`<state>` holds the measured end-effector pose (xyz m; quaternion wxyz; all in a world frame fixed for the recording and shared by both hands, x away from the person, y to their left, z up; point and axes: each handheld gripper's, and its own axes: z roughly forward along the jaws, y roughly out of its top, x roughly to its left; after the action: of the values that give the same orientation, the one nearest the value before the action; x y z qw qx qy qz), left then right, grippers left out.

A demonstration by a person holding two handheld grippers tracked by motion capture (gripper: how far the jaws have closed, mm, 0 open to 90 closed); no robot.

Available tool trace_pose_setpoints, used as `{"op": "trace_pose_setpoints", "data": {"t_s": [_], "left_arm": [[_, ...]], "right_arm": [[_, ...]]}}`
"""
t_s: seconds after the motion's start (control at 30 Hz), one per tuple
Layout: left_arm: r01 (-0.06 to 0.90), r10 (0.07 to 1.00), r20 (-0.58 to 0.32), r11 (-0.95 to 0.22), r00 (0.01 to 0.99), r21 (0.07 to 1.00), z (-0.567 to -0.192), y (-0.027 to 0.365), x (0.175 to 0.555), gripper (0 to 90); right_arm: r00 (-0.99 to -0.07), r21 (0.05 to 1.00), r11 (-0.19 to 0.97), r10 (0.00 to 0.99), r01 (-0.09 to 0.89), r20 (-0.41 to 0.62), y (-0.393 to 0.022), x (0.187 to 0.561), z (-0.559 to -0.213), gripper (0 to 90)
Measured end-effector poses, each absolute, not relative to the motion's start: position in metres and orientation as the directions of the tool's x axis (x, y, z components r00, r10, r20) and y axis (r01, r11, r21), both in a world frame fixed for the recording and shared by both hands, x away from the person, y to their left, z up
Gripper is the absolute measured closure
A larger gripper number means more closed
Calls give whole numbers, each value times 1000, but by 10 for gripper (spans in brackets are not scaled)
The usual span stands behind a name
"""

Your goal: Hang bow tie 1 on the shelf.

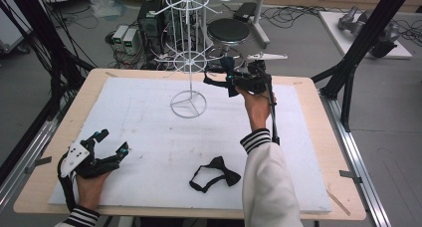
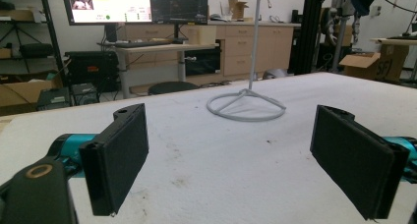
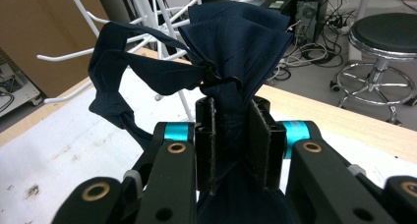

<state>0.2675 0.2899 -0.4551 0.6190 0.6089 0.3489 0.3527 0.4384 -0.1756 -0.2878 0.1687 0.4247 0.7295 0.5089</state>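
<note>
My right gripper point(image 1: 230, 76) is held up at the far side of the table, beside the white wire display stand point(image 1: 189, 62). It is shut on a dark navy bow tie point(image 3: 231, 62), pinched through its middle; the strap point(image 3: 133, 69) loops left among the stand's hooks point(image 3: 69, 57). Whether the strap rests on a hook I cannot tell. A black bow tie point(image 1: 216, 174) with its strap lies flat on the white mat near the front. My left gripper point(image 1: 110, 143) rests at the front left of the mat, open, its pads point(image 2: 118, 153) wide apart with nothing between them.
The stand's ring base point(image 2: 246, 106) sits on the white mat point(image 1: 149, 137) toward the far middle. The wooden table edge point(image 1: 338, 157) runs along the right. Behind the table are a black stool point(image 1: 228, 32), computer boxes and cables on the floor.
</note>
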Motion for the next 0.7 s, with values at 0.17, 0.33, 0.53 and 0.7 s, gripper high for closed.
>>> {"op": "trace_pose_setpoints", "data": {"t_s": [0.17,0.33,0.53,0.7], "left_arm": [[-12,861,-3,11,508,1000,-455,290,267,150],[-12,861,-4,11,508,1000,-455,290,267,150],[-11,862,-3,10,507,1000,-455,290,268,150],[-12,863,-4,11,506,1000,-455,290,268,150]], "right_arm": [[-576,883,127,797,452,180,-171,442,-292,747],[-570,887,93,795,452,207,-169,447,-297,747],[-566,885,86,796,457,215,-167,451,-301,747],[-562,881,87,798,464,217,-165,453,-304,747]]}}
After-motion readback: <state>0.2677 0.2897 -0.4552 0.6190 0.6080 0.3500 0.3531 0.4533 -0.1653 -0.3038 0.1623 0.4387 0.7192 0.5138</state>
